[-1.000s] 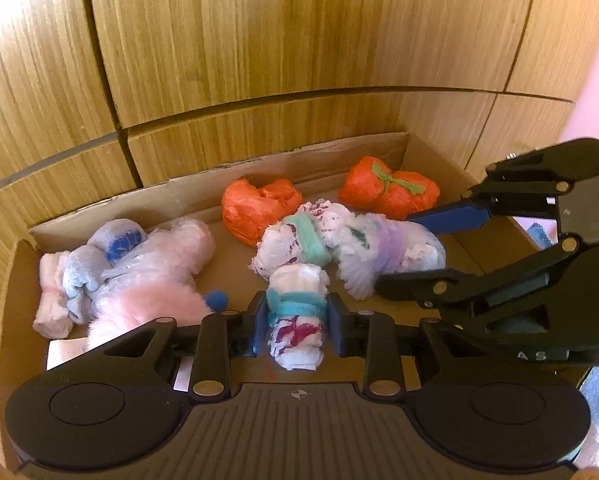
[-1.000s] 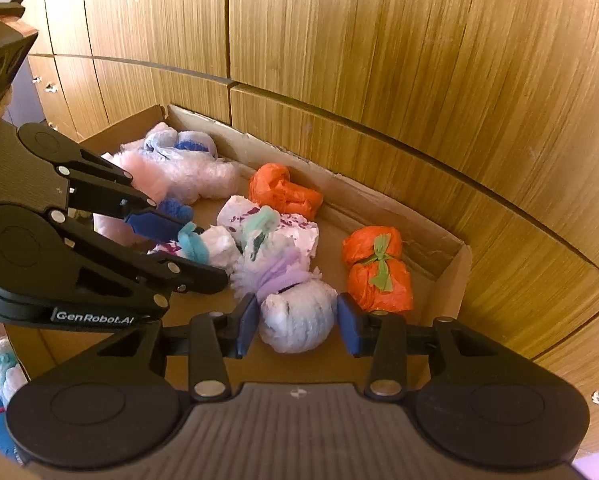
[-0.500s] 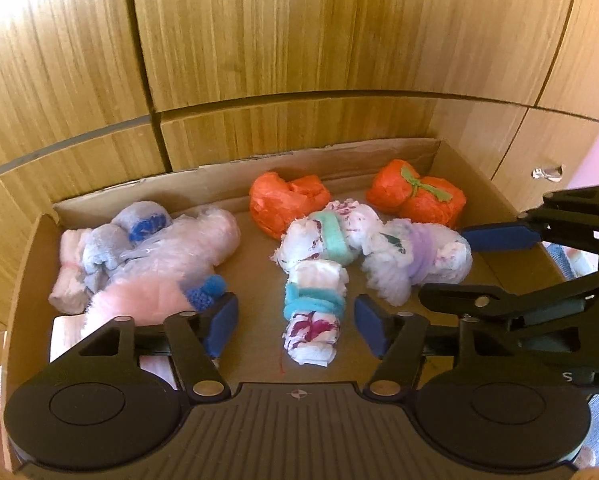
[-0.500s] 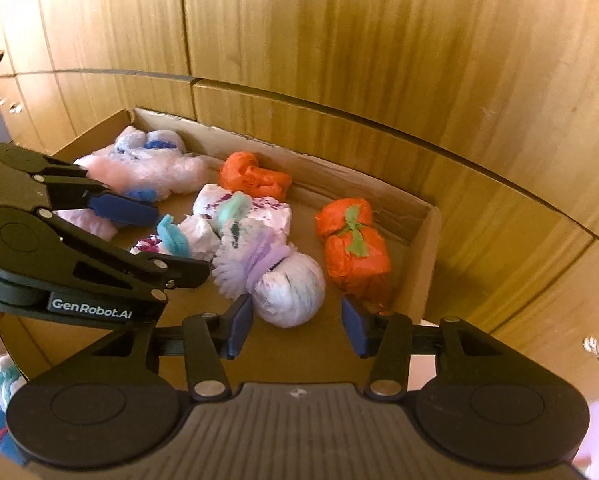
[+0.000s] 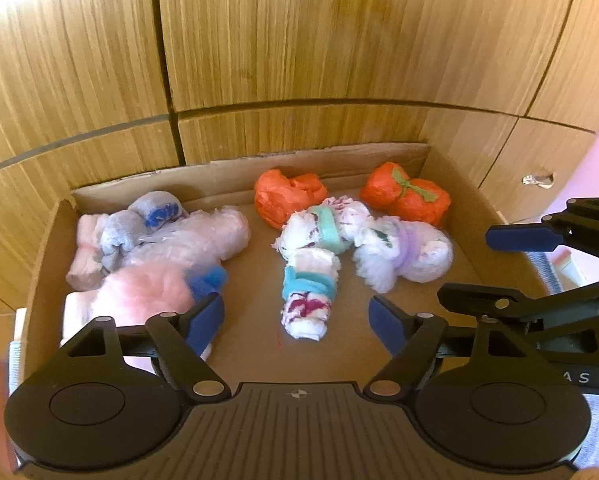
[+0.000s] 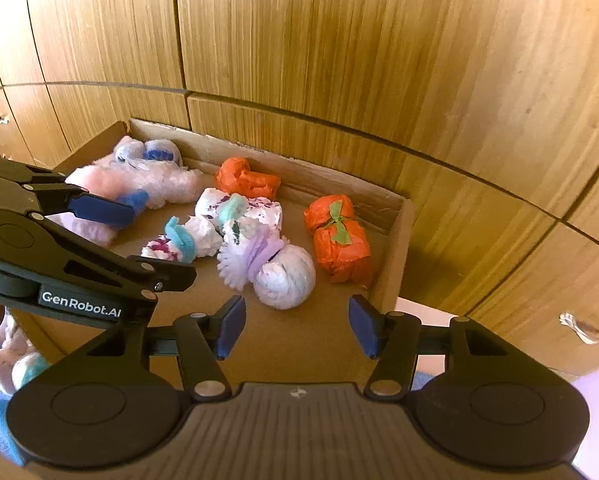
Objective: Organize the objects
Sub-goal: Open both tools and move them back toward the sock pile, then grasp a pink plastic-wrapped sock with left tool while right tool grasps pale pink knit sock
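A cardboard box [image 5: 47, 248] [image 6: 395, 248] holds several rolled cloth bundles. A white bundle with a teal band [image 5: 308, 300] [image 6: 179, 242] lies in front of my left gripper [image 5: 295, 322], which is open, empty and pulled back above the box. A white bundle with a purple band [image 5: 407, 254] [image 6: 275, 266] lies ahead of my right gripper [image 6: 295, 326], also open and empty. Two orange bundles [image 5: 289, 194] [image 6: 339, 236] lie at the back. Pink fluffy bundles [image 5: 155, 248] [image 6: 139, 180] fill the left side.
Wooden cabinet panels [image 5: 299, 40] [image 6: 379, 60] rise right behind the box. A metal handle [image 6: 583, 328] sits on a panel at the right. More bundles [image 6: 15, 356] lie outside the box at the lower left. Each gripper shows in the other's view, beside it.
Both grippers have let go of their bundles, opened wide, and drawn back from the box. The teal-banded and purple-banded bundles stay lying in the box.
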The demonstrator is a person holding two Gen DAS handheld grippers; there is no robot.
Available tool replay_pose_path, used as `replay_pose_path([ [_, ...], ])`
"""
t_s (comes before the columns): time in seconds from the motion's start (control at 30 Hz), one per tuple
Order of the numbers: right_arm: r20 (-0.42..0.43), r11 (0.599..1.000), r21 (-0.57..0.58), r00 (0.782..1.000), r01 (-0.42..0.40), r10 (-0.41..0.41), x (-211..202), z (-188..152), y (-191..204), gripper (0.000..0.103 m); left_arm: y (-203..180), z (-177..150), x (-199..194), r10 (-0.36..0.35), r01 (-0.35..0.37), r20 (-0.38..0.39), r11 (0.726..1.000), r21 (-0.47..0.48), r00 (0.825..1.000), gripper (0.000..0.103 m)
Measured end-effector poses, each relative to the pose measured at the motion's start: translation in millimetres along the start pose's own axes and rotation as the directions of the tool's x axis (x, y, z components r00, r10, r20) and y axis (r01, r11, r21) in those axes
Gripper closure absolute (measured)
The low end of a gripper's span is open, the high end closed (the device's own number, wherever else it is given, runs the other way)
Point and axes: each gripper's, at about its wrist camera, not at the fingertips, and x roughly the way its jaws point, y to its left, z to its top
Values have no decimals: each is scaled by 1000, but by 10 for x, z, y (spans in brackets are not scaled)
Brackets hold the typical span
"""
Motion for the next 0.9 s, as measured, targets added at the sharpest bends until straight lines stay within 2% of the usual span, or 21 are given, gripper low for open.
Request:
replay_pose_path([
  [0.1, 21, 1000, 12, 1000, 4, -4, -149, -24, 43, 47, -26, -22, -152, -12, 12, 15, 1000, -6, 1000, 18],
  [0.2, 51, 999, 37, 999, -3, 1, -347, -74, 76, 43, -32, -73, -357, -27, 28, 42, 1000, -10, 999, 15],
  [0.27, 74, 999, 43, 997, 4, -7, -490, -127, 119, 35, -29, -123, -507, -35, 35, 61, 999, -1, 998, 14],
  [0.37, 103, 999, 49, 995, 6, -11, -687, -228, 213, 33, -16, -243, -758, -41, 40, 97, 999, 7, 994, 12],
  [0.47, 124, 996, 90, 992, -6, -6, -843, -390, 292, 32, 21, -438, -990, -46, 45, 130, 999, 10, 990, 11],
  [0.6, 139, 992, 127, 990, -9, -8, -936, -668, 431, 30, 121, -775, -1255, -7, 2, 195, 1000, 25, 981, 1],
  [0.9, 144, 979, 202, 988, 20, -50, -819, -1225, 642, 30, 475, -1485, -1462, 52, -43, 272, 998, -38, 961, 1],
])
